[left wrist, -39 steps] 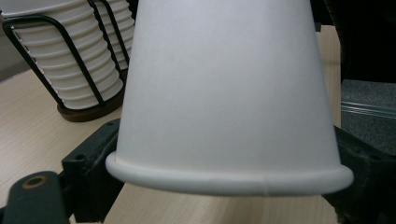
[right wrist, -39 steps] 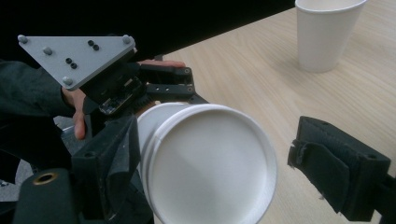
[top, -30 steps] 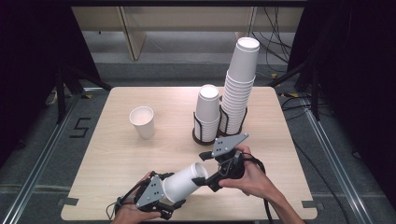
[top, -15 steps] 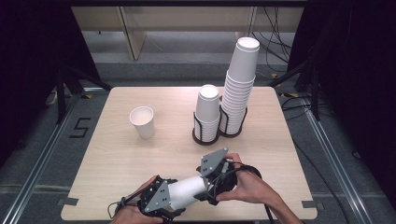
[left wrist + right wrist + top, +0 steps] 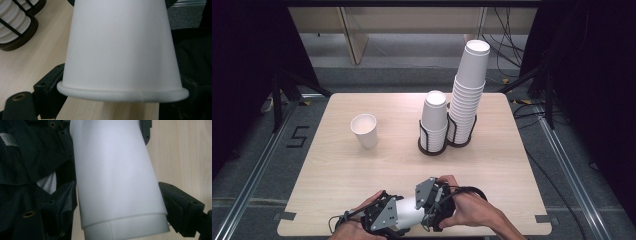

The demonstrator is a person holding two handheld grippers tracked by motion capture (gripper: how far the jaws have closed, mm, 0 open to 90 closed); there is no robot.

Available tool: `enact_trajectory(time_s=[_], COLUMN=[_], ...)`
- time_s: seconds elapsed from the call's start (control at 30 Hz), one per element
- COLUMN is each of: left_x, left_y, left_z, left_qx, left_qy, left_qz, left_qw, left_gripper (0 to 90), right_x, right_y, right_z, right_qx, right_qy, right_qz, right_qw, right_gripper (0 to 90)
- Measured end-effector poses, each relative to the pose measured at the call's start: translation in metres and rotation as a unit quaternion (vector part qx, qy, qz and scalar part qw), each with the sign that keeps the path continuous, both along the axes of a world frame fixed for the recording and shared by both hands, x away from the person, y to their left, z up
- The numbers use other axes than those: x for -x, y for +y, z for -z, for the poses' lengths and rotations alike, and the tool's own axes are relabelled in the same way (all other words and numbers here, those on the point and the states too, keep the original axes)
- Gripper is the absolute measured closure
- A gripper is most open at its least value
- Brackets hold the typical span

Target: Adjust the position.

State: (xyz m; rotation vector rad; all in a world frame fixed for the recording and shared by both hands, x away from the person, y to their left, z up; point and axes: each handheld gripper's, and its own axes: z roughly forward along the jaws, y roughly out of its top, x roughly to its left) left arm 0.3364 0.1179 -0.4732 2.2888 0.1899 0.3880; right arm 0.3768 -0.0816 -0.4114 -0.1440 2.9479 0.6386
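Note:
A white paper cup (image 5: 412, 212) lies nearly level just above the table's front edge, held between both hands. My left gripper (image 5: 401, 220) is shut on its rim end; in the left gripper view the cup (image 5: 122, 50) looms close, its rolled rim nearest the camera and one black jaw beside it at lower left. My right gripper (image 5: 428, 207) closes on the cup's base end. In the right gripper view its two black jaws touch the cup (image 5: 117, 175) on both sides, and the left gripper's dark body sits behind at upper left.
A single upright paper cup (image 5: 364, 130) stands left of centre on the wooden table (image 5: 492, 170). A short cup stack (image 5: 433, 117) and a tall cup stack (image 5: 469, 85) sit upside down in black wire holders at the back right.
The right gripper came down and to the left onto the cup's base end. The left gripper's cup tipped from pointing up-right to lying almost level, closer to the table's front edge.

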Motion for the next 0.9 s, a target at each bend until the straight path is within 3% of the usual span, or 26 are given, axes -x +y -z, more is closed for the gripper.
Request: enact_trajectory(time_s=[0.03, 0.07, 0.17, 0.2, 0.27, 0.33, 0.37, 0.4, 0.43, 0.57, 0.67, 0.7, 0.77, 0.8, 0.83, 0.9], left_x=[-0.001, 0.000, 0.000, 0.001, 0.001, 0.002, 0.000, 0.003, 0.002, 0.002, 0.000, -0.001, -0.004, -0.006, -0.008, -0.010], left_y=[0.000, 0.000, 0.000, 0.000, 0.000, 0.000, 0.000, 0.000, 0.000, 0.000, 0.003, 0.005, 0.008, 0.011, 0.014, 0.018], left_z=[0.000, 0.000, 0.001, 0.001, -0.002, -0.002, -0.002, -0.001, -0.001, -0.001, 0.001, 0.001, 0.002, 0.002, 0.001, -0.002], left_qx=[-0.004, -0.004, -0.003, 0.004, -0.005, 0.002, 0.009, 0.013, 0.013, 0.021, 0.046, 0.058, 0.090, 0.113, 0.131, 0.179], left_qy=[-0.004, -0.004, 0.002, 0.007, 0.009, 0.010, -0.004, 0.019, 0.021, 0.019, 0.022, 0.019, 0.027, 0.033, 0.030, 0.037], left_qz=[0.005, 0.004, 0.009, 0.011, 0.017, 0.019, 0.026, 0.025, 0.027, 0.025, 0.025, 0.021, 0.012, 0.008, 0.005, -0.004], left_qw=[1.0000, 1.0000, 1.0000, 0.9999, 0.9998, 0.9998, 0.9996, 0.9994, 0.9993, 0.9993, 0.9984, 0.9979, 0.9955, 0.9931, 0.9909, 0.9831], left_gripper=[12.2, 12.2, 12.2, 12.3, 12.4, 12.5, 12.5, 12.5, 12.4, 11.0, 7.4, 6.7, 5.7, 6.0, 6.7, 7.0], right_x=[0.002, 0.001, 0.005, 0.002, 0.001, -0.001, -0.001, -0.003, 0.006, 0.004, 0.000, 0.000, 0.000, -0.006, -0.010, -0.014], right_y=[0.001, 0.002, 0.003, 0.005, 0.006, 0.008, 0.009, 0.009, 0.005, 0.004, 0.004, 0.002, -0.003, -0.004, -0.007, -0.015], right_z=[0.001, 0.003, 0.006, 0.008, 0.010, 0.013, 0.014, 0.016, 0.015, 0.016, 0.016, 0.015, 0.013, 0.013, 0.011, 0.008], right_qx=[0.009, 0.012, 0.025, 0.019, 0.020, 0.017, 0.022, 0.014, 0.039, 0.033, 0.021, 0.022, 0.014, -0.005, -0.023, -0.054], right_qy=[-0.002, -0.010, 0.000, -0.006, -0.007, -0.010, -0.009, -0.019, 0.014, 0.017, 0.013, 0.018, 0.028, 0.019, 0.022, 0.039], right_qz=[0.010, -0.002, 0.015, -0.013, -0.030, -0.051, -0.055, -0.070, -0.010, -0.016, -0.040, -0.030, -0.008, -0.039, -0.039, -0.021], right_qw=[0.9999, 0.9999, 0.9996, 0.9997, 0.9993, 0.9985, 0.9982, 0.9973, 0.9991, 0.9992, 0.9989, 0.9992, 0.9995, 0.9991, 0.9988, 0.9975], right_gripper=[17.9, 17.7, 17.9, 18.7, 19.5, 20.2, 20.6, 21.9, 22.8, 23.7, 23.3, 23.3, 23.2, 23.2, 23.3, 23.2])
